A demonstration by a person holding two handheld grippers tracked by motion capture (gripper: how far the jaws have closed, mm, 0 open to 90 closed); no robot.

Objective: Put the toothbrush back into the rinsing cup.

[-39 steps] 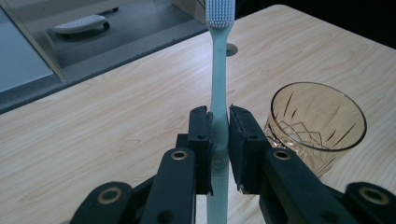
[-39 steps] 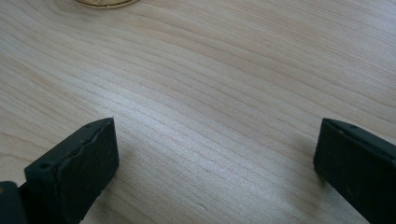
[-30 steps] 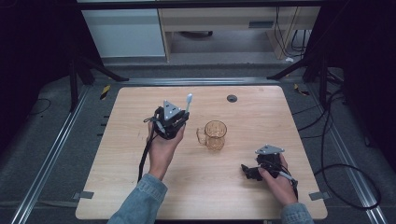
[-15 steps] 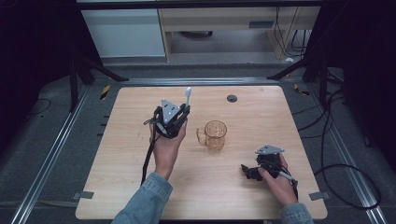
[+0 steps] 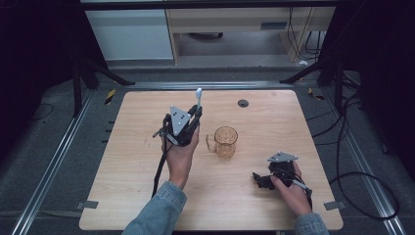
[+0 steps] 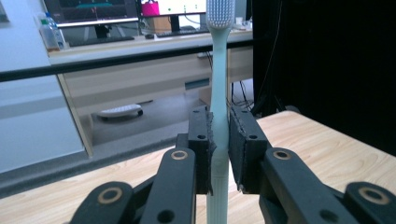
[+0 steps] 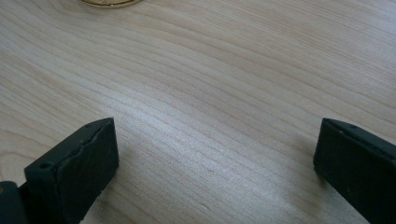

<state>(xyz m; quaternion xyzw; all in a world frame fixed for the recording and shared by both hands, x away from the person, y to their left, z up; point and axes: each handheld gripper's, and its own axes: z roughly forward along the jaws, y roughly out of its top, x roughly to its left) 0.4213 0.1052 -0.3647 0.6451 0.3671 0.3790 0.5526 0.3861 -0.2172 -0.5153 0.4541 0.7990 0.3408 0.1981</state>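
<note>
The left gripper [image 5: 195, 113] pinches an upright toothbrush [image 6: 218, 93] beside the cup [image 5: 225, 141]; the right gripper [image 7: 215, 154] rests spread on the table [image 5: 122, 161].

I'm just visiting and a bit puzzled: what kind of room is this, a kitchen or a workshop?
Most likely a lab or office set up for recording. A bare wooden table stands inside a metal floor frame with trailing cables, and the left gripper view shows computer monitors on a desk behind.
</note>
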